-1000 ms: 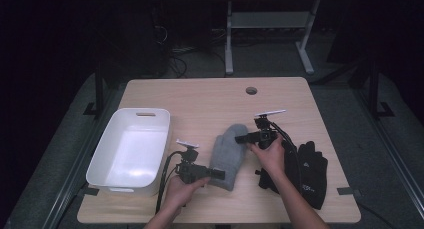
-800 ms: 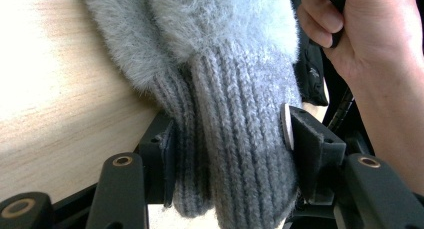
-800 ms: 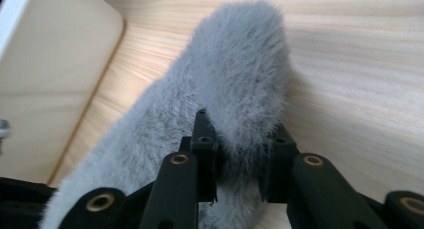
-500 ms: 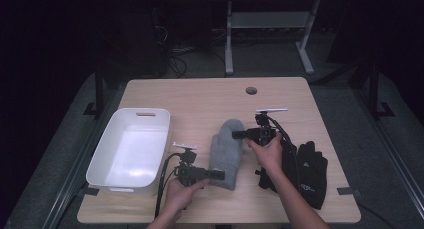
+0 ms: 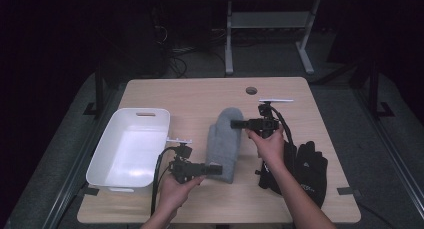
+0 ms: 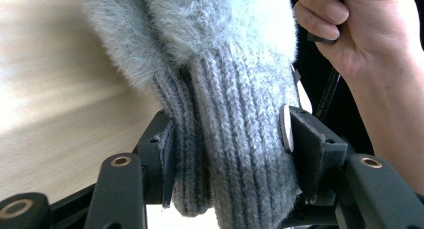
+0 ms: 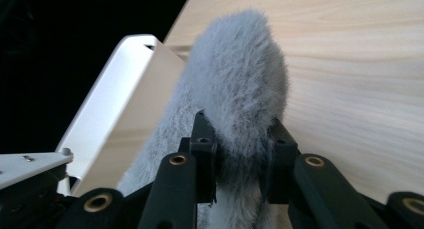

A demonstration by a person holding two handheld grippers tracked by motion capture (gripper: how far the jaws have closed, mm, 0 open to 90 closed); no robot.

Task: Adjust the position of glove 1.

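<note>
A grey fuzzy mitten [image 5: 225,139] hangs between my two grippers, just above the wooden table [image 5: 190,94]. My left gripper [image 5: 216,169] is shut on its ribbed cuff [image 6: 235,154]; its jaws have just been closing, and both pads press the knit on either side. My right gripper [image 5: 235,123] is shut on the fluffy tip [image 7: 240,74]. Its jaws closed in on the tip and have just eased open a little, with the fur still squeezed between them. In the left gripper view the person's other hand [image 6: 360,34] shows beyond the mitten.
A white tray [image 5: 100,164] sits at the table's left, and its rim [image 7: 115,89] lies just past the mitten's tip. A pair of black gloves [image 5: 310,169] lies at the right, under the right forearm. A round hole [image 5: 251,90] marks the far side of the table.
Both hands have risen a little, and the mitten has come up off the table with them. Both grippers have closed on its ends.
</note>
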